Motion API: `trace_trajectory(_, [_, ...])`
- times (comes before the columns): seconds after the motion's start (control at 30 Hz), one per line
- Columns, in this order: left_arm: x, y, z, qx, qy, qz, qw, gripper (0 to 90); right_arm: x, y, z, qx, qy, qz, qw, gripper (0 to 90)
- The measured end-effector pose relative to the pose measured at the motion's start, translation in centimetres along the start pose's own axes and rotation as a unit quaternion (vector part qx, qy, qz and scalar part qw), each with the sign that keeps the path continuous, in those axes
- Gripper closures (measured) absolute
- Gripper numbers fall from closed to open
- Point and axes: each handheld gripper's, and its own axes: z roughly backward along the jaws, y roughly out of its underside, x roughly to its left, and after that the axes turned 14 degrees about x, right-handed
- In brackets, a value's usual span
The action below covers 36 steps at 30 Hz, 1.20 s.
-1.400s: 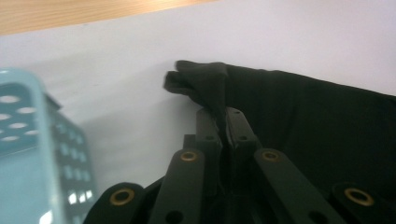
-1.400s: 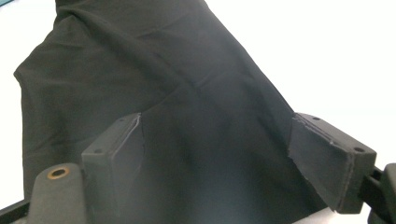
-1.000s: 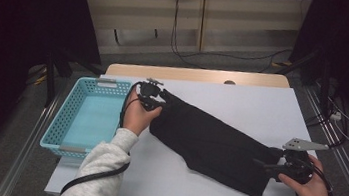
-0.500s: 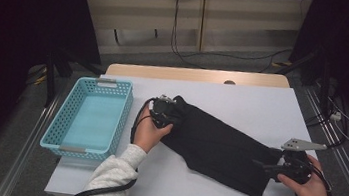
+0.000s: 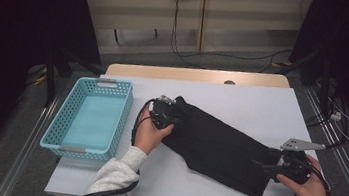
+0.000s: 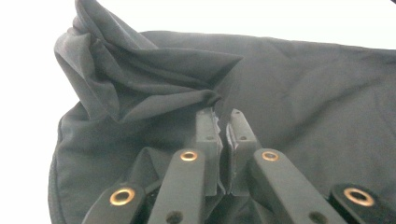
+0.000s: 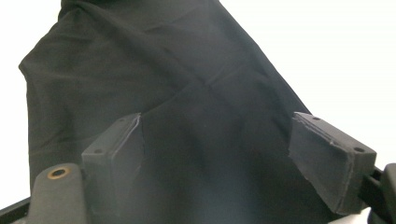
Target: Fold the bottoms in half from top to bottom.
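A black cloth (image 5: 217, 146) lies stretched diagonally across the white table (image 5: 262, 104), from mid-left to the front right. My left gripper (image 5: 170, 111) is at the cloth's upper left end, shut on a bunched fold of the cloth (image 6: 154, 88); in the left gripper view my left gripper (image 6: 223, 122) has its jaws pressed together on the fabric. My right gripper (image 5: 265, 167) sits at the cloth's lower right end. In the right gripper view my right gripper (image 7: 219, 140) stands open, its jaws wide apart over the cloth (image 7: 187, 93).
A light blue plastic basket (image 5: 90, 115) stands on the table's left side, with nothing in it. Bare table shows behind the cloth and at the front middle. Cables trail on the floor beyond the table.
My left gripper has carried the cloth's upper left end to the right, away from the basket, folding it inward. My right hand has stayed in place.
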Motion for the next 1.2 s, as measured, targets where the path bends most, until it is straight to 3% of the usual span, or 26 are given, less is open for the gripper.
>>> trace_trajectory(0.37, [-1.0, 0.2, 0.6, -0.031, 0.018, -0.015, 0.9993, 86.2, 0.1, 0.0, -0.1, 0.001, 0.0, -0.001, 1.0, 18.8])
trace_trajectory(0.57, [-1.0, 0.5, -0.1, -0.025, 0.019, -0.013, 0.9994, 86.2, 0.1, 0.0, -0.2, 0.005, 0.001, 0.001, 1.0, 18.8])
trace_trajectory(0.97, [-2.3, 0.7, -1.6, -0.019, 0.023, -0.035, 0.999, 86.2, 0.2, 0.0, -0.4, 0.01, 0.002, 0.003, 0.9999, 18.8])
trace_trajectory(1.2, [-2.6, 1.1, -2.3, -0.016, 0.025, -0.037, 0.9989, 85.9, 0.2, -0.1, -0.5, 0.011, 0.001, 0.005, 0.9999, 18.8])
